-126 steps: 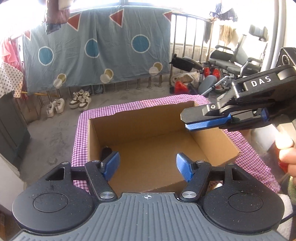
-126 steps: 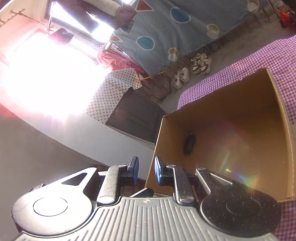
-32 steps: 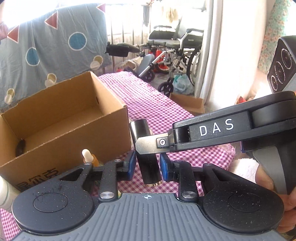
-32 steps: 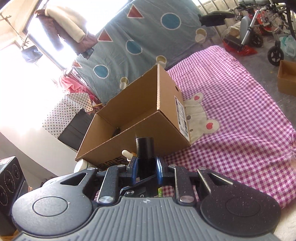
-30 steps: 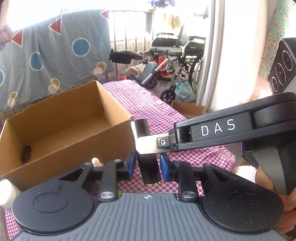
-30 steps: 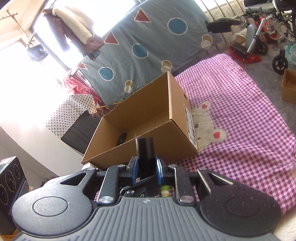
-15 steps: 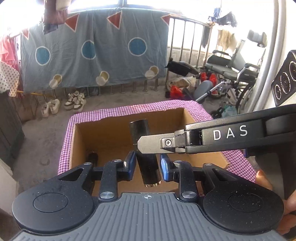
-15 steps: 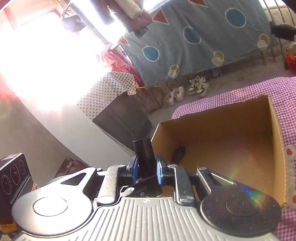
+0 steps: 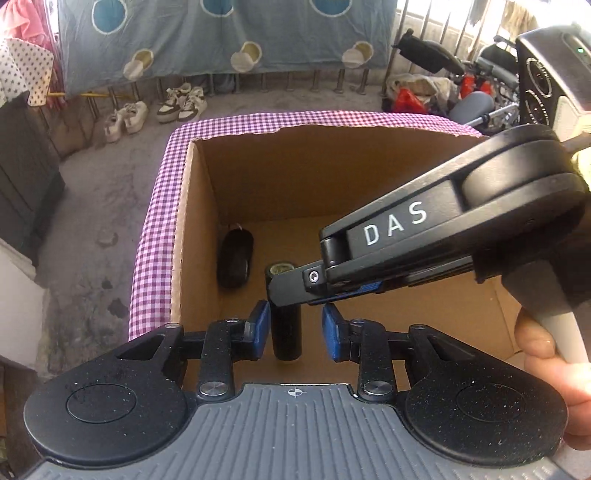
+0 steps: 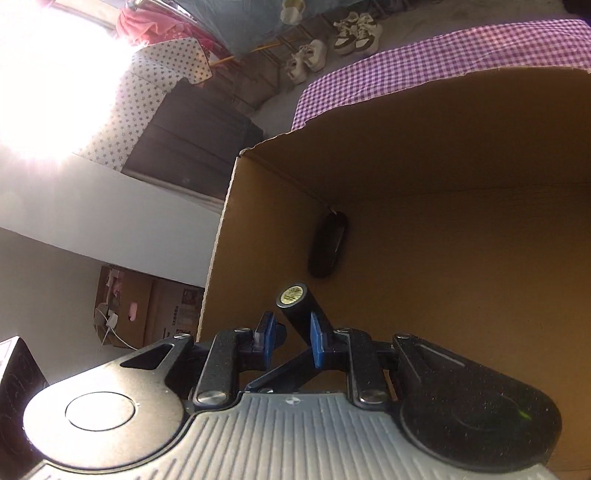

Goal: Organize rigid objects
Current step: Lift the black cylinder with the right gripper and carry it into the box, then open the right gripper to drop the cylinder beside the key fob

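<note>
Over the cardboard box [image 9: 332, 177], my left gripper [image 9: 291, 328] is opening off the rigid, smooth black tube [image 9: 286, 332]; my right gripper [image 10: 290, 338] clamps its upper body.

Grey concrete floor [image 9: 96, 206], blue patterned sheet [image 9: 221, 33], dark cabinet [image 10: 192, 136], sun glare

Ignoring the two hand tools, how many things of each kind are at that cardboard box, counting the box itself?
cardboard box: 1
black tube: 1
black oval item: 1
Total: 3
</note>
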The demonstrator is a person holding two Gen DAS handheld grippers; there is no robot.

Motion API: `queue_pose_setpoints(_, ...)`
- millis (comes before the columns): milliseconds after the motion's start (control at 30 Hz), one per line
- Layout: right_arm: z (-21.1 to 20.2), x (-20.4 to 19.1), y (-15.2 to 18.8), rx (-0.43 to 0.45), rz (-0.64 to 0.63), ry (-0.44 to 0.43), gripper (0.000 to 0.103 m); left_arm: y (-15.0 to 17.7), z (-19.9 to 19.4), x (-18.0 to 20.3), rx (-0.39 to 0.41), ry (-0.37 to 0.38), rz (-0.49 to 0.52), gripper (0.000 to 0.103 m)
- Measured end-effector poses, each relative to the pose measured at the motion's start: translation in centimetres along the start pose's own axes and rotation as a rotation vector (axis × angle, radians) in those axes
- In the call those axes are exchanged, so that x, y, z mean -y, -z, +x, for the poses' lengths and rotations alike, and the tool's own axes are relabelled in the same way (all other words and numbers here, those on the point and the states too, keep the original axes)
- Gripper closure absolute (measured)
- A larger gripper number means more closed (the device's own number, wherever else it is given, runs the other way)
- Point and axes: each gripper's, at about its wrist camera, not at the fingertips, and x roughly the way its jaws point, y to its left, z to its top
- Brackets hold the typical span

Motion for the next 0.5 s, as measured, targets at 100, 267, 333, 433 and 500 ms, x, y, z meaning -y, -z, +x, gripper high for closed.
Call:
queue_pose_setpoints(100,0.8,0.1,-0.2,-0.014,0.019,-0.013,0.081,0.0,-0.3,-0.3,0.002,-0.017,-0.012,0.07)
queue_pose_setpoints(267,-0.9,0.4,0.6,-0.006,0.016,-0.036,0.08,0.2,-1.5,-0.5,0.031,-0.005,-0.016,0.068)
queue_pose_setpoints(333,-2.2,0.1,0.8,0.018,0.009,-0.05,0.08,0.3,-2.5,-0.6,0.052,0.005,-0.023,0.067)
queue_pose_setpoints(433,-5.4,-0.2,2.1,0.069,-0.004,-0.082,0.08,0.7,-4.2,-0.5,0.091,0.021,-0.022,0.066)
queue_pose_setpoints(500,-7.7,-0.3,3.2,0.102,-0.009,-0.111,0.08,1.1,-5.7,-0.4,0.123,0.043,-0.02,0.064)
